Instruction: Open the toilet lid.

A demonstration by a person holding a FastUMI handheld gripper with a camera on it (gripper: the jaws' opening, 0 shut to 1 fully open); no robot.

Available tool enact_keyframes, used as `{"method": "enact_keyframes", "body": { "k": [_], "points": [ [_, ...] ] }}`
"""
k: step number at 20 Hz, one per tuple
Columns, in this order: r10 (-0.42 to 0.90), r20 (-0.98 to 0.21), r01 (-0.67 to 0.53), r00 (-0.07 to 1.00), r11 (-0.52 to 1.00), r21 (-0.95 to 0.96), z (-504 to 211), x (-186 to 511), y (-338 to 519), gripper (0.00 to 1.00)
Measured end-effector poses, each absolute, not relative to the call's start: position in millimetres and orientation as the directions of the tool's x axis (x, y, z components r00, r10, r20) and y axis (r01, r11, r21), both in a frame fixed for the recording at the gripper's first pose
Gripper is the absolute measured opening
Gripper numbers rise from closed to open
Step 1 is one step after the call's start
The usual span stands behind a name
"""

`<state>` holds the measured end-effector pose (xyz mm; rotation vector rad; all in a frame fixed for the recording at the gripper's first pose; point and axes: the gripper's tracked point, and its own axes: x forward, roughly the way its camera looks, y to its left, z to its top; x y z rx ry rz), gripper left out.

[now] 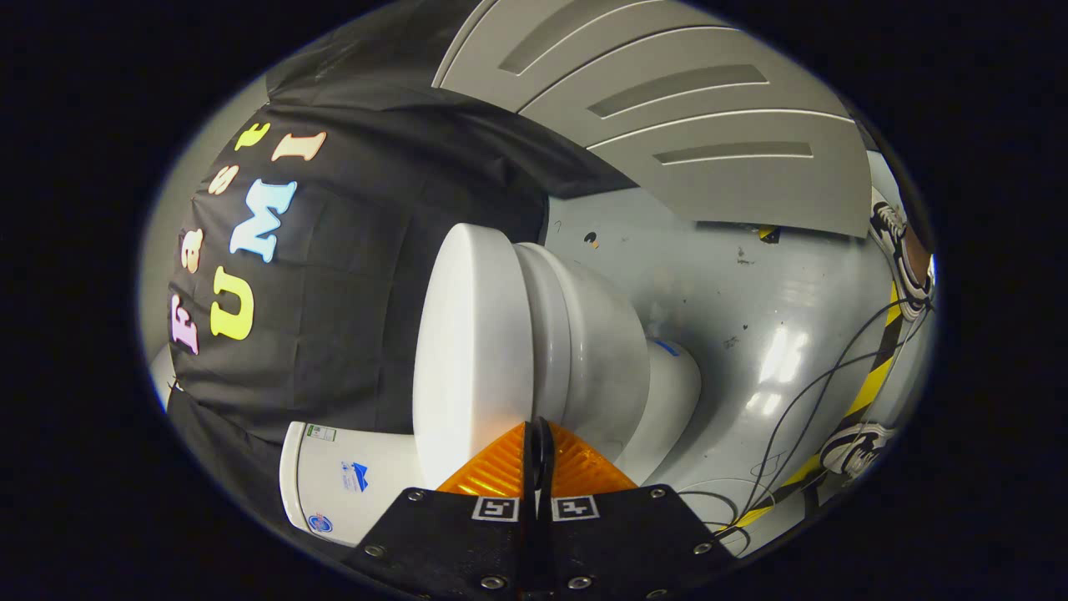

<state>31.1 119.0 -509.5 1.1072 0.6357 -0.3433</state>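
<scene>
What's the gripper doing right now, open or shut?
Gripper: shut, fingers pressed together with nothing between them, tips right at the edge of the closed toilet lid.

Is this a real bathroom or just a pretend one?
Probably a pretend one: a test booth. A white toilet stands against a black cloth wall, cables trail over the grey floor, and the gripper, fingers together, points at the toilet's closed lid.

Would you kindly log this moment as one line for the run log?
gripper: fingers together, nothing between | toilet lid: down on the seat, rim just ahead of fingers | cables: on floor beyond toilet
</scene>
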Motion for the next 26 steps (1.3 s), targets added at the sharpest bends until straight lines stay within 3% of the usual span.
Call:
{"method": "enact_keyframes", "body": {
  "k": [7,17,26],
  "points": [
    [-0.007,-0.631,0.507,0.776,0.601,0.617,-484.2,34.8,122.6,0.00],
    [-0.080,-0.611,0.465,0.787,0.729,0.503,-419.7,42.8,145.6,0.00],
    [-0.122,-0.606,0.350,0.786,0.896,0.275,-359.3,51.8,186.7,0.00]
  ]
}}
